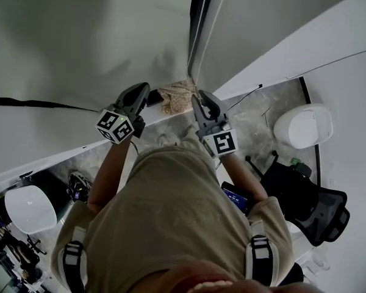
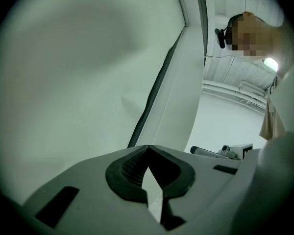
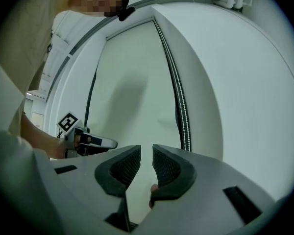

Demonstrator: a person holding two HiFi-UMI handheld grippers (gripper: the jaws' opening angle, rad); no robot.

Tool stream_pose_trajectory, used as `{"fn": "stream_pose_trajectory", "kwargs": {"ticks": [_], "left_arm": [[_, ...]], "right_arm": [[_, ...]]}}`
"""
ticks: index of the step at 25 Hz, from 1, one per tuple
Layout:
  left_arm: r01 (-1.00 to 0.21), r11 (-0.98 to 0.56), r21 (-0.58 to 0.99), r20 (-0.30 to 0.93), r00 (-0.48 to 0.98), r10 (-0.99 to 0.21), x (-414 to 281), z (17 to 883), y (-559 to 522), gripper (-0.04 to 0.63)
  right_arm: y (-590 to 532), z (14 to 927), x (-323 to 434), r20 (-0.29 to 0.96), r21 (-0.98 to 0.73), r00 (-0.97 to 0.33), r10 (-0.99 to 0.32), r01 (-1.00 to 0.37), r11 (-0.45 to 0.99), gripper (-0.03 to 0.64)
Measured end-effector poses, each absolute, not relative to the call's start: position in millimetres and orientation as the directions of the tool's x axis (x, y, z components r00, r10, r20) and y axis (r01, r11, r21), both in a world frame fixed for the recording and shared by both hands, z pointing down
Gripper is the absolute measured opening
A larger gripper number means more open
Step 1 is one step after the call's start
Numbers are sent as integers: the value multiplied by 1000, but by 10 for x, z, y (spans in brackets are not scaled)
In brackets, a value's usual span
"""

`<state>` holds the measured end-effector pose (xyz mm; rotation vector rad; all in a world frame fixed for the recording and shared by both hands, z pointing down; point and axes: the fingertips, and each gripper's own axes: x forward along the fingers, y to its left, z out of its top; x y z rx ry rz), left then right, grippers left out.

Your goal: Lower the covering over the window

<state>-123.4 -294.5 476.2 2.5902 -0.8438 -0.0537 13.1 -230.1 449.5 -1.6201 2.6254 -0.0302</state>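
The window covering is a pale roller blind [image 1: 79, 41] that fills the wall ahead, and it also shows in the left gripper view [image 2: 63, 82] and the right gripper view [image 3: 132, 92]. Its white bead chain [image 3: 183, 116] hangs along the dark strip [image 1: 198, 17] at the blind's right edge. My left gripper [image 1: 141, 94] is held level in front of the blind, and its jaws [image 2: 147, 147] are shut with nothing between them. My right gripper [image 1: 198, 101] is just left of the chain, open a narrow gap [image 3: 147, 150] and empty. From the right gripper view, the left gripper [image 3: 95, 142] is seen to the left.
A crumpled tan cloth [image 1: 178, 96] lies on the floor below the chain. One white round stool [image 1: 304, 126] stands at the right and another [image 1: 29, 207] at the lower left. A black office chair [image 1: 311, 203] is behind my right side. A white wall panel [image 1: 274, 35] is right of the blind.
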Motion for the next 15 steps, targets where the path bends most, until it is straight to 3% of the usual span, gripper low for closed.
{"fn": "stream_pose_trajectory", "kwargs": {"ticks": [10,15], "left_arm": [[-503,-769,393,-1,836,-548,-333,4249,-3269,17],[-444,-854,269,-66,877,-477,313,3735,-3407,22]], "right_arm": [[-2394,4200,443,-96,-38,-557,-825,-826,563,60],[-2368,4199,721,-125,-31,-560,-819,-823,567,60]]}}
